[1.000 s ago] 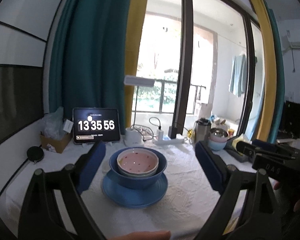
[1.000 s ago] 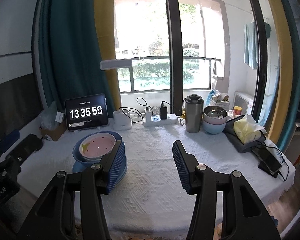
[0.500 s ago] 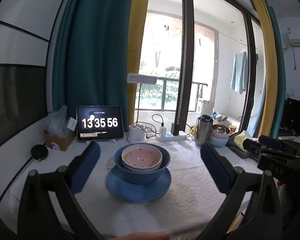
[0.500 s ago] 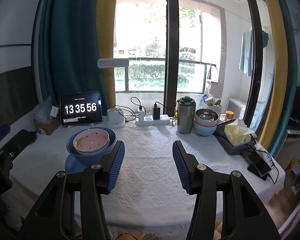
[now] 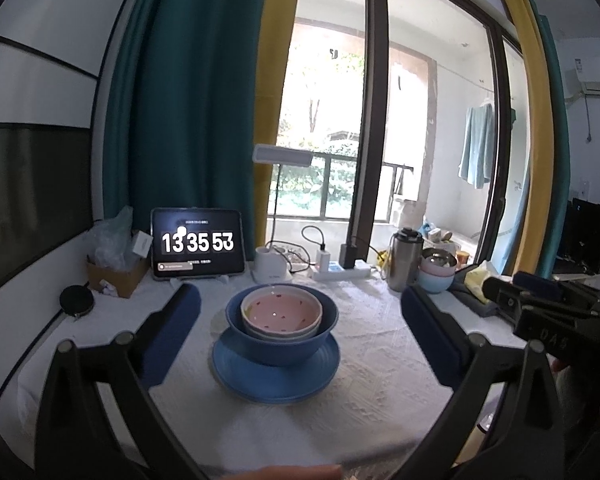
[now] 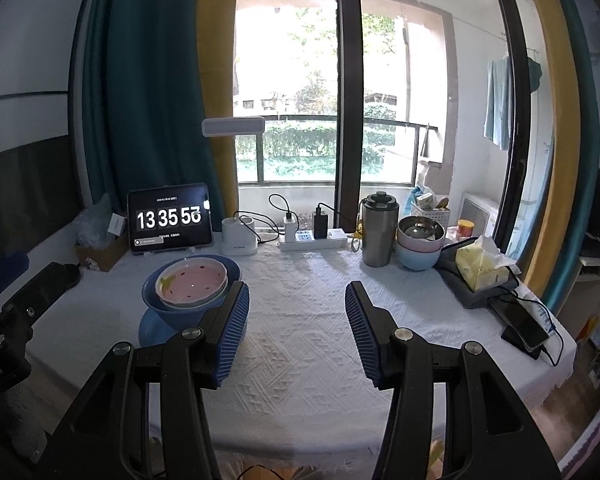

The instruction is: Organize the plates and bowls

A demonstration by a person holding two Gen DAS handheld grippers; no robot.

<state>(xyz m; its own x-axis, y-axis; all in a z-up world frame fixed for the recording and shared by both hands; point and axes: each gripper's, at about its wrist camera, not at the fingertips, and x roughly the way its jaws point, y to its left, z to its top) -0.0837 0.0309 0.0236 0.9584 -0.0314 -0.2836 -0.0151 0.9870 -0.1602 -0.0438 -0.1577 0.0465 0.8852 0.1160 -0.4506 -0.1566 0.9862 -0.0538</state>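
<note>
A pink dotted bowl (image 5: 281,312) sits inside a dark blue bowl (image 5: 276,346), which stands on a blue plate (image 5: 276,380) on the white tablecloth. My left gripper (image 5: 296,332) is open and empty, its pads apart on either side of the stack and nearer to me. In the right wrist view the same stack, pink bowl (image 6: 191,283) on top, sits at the left. My right gripper (image 6: 297,332) is open and empty over bare cloth to the right of the stack. The blue plate (image 6: 152,330) is partly hidden behind the left finger.
A second stack of bowls (image 6: 419,248) stands at the back right beside a steel tumbler (image 6: 378,230). A tablet clock (image 6: 169,218), lamp base (image 6: 239,236), power strip (image 6: 312,238), tissue pack (image 6: 482,270) and phone (image 6: 526,326) line the table's back and right edge.
Both grippers have pulled back and risen a little from the stack, so the table looks farther away. Both stay open. The bowls and plate have not moved.
</note>
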